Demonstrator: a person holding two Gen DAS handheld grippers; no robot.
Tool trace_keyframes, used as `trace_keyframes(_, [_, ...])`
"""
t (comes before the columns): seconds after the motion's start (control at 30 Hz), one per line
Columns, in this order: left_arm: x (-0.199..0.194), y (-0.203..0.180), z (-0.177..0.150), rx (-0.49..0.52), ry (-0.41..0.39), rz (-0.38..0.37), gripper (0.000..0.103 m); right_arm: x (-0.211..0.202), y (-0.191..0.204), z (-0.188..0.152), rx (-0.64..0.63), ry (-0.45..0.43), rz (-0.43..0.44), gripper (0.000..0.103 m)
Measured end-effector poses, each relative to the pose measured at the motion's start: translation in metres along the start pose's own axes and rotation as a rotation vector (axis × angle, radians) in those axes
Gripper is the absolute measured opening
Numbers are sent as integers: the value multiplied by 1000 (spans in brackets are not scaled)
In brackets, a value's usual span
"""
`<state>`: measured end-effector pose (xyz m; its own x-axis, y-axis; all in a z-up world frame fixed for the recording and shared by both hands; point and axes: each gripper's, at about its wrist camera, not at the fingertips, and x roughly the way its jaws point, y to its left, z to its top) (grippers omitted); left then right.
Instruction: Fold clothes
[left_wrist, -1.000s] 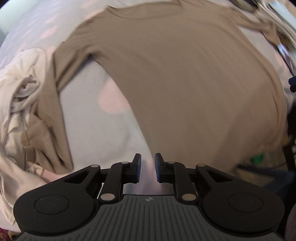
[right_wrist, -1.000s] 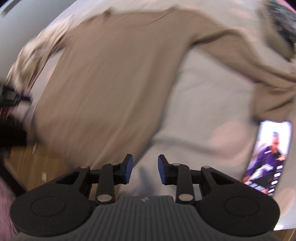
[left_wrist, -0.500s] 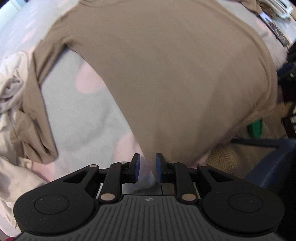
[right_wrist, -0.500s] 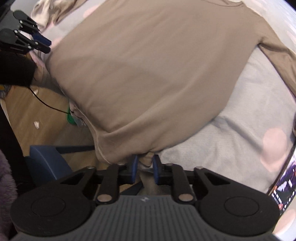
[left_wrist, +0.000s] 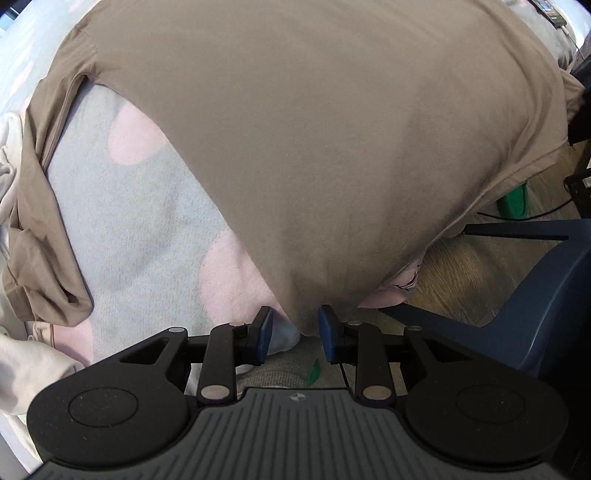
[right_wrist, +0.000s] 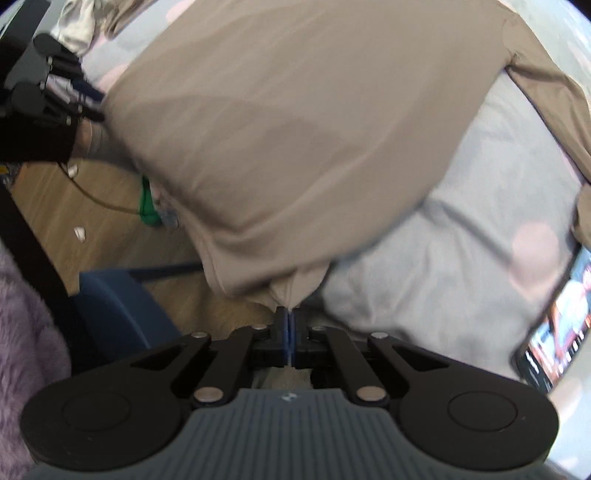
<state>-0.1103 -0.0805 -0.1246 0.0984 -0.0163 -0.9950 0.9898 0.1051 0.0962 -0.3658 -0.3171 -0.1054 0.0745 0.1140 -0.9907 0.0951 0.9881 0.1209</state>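
Grey blanket (left_wrist: 147, 206), brown shirt (left_wrist: 332, 129), right hand-held gripper (right_wrist: 289, 332) pinching hem

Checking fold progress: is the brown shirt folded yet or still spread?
Spread. The shirt lies flat on the blanket, sleeve out, nothing doubled over.

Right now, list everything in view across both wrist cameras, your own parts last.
long-sleeved shirt: one, taupe, spread on the bed, hem over the edge
blanket: one, pale blue with pink spots, under the shirt
cream garment: one, crumpled at the bed's left side
phone: one, screen lit, on the blanket at right
chair: one, dark blue, on the wooden floor
green object: one, on the floor, partly hidden
left hand-held gripper: black, blue pads, open around the hem corner
right hand-held gripper: black, closed on the hem
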Motion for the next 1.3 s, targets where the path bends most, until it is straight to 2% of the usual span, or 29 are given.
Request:
trace_keyframes(0.13, [-2, -2, -2, -2, -2, 0, 25, 16, -4, -10, 42, 124, -28, 1])
trace_keyframes(0.3, [-3, -4, -3, -1, -3, 1, 25, 32, -11, -17, 75, 228, -22, 1])
trace_keyframes(0.5, [-7, -7, -4, 5, -12, -4, 25, 33, -16, -20, 80, 248, -45, 1])
trace_keyframes(0.53, [-9, -8, -4, 6, -15, -9, 25, 33, -18, -20, 83, 249, -50, 6])
trace_keyframes(0.57, [-11, -8, -4, 8, -22, -17, 25, 32, -19, -20, 85, 249, -55, 6])
trace_keyframes(0.77, [-37, 11, 14, -82, -123, -54, 25, 1, -34, -7, 201, 57, -23, 6])
trace_keyframes(0.9, [-56, 26, 27, -154, -198, -78, 25, -30, -71, 7, 373, -127, -44, 17])
trace_keyframes(1.0, [-71, 37, 38, -208, -254, -95, 25, -54, -106, 11, 492, -259, -82, 19])
trace_keyframes(1.1, [-85, 44, 62, -266, -311, -85, 25, -70, -138, 11, 625, -358, -145, 19])
trace_keyframes(1.17, [-89, 54, 77, -289, -338, -76, 25, -73, -165, 6, 736, -411, -153, 19])
trace_keyframes(1.23, [-94, 59, 89, -301, -360, -53, 25, -77, -185, 4, 843, -460, -179, 30])
trace_keyframes(1.3, [-98, 63, 101, -299, -378, -26, 25, -78, -207, 3, 921, -493, -232, 35])
